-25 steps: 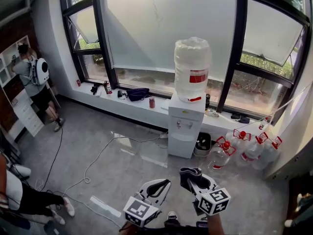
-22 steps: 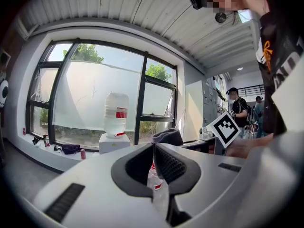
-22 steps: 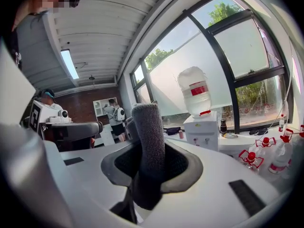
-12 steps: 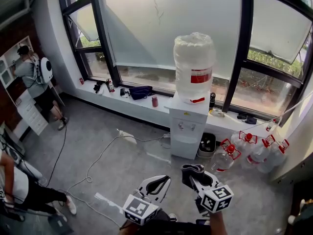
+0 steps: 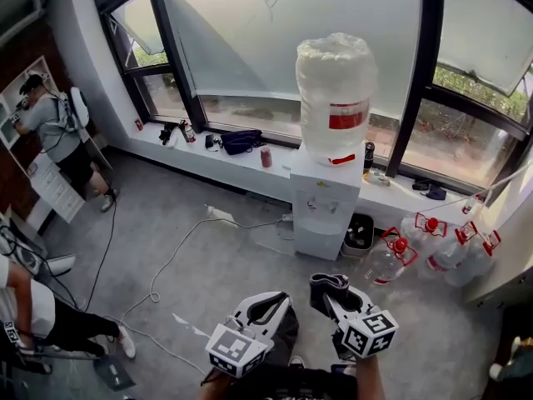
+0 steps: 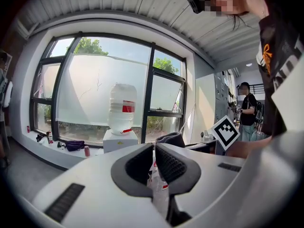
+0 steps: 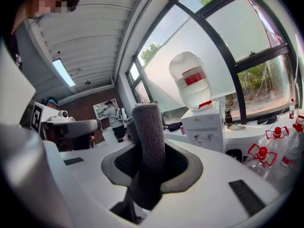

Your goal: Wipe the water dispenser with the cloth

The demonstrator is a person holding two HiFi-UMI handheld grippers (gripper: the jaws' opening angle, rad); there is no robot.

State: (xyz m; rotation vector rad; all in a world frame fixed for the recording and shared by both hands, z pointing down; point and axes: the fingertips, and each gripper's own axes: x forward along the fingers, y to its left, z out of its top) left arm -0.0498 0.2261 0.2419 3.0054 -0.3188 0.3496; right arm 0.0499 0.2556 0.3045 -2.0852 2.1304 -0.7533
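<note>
- Grey floor [image 5: 208, 265] fills most of the head view, with big windows [image 5: 291, 23] up top. Where is the water dispenser [image 5: 323, 207]?
- It stands in the middle of the picture, by the window ledge [image 5: 250, 161], with a big bottle [image 5: 336, 90] on top. It is well apart from both grippers, which are down at the bottom edge.
- Who has the cloth [image 7: 148, 141]?
- The right gripper [image 5: 331, 294] does. Its jaws pinch the grey cloth tight, and a fat fold sticks up between them. The left gripper [image 5: 271, 307] has its jaws pressed close together with nothing in them.
- What could go wrong?
- I think the white cable [image 5: 166, 269] lying on the floor at middle left could catch a foot on the way over. Spare bottles [image 5: 429, 248] with red caps sit just beside the dispenser on the right, so a wide swing could knock them. A hard push high up might rock the big bottle. And if the pinch gets loose, the cloth could drop.
</note>
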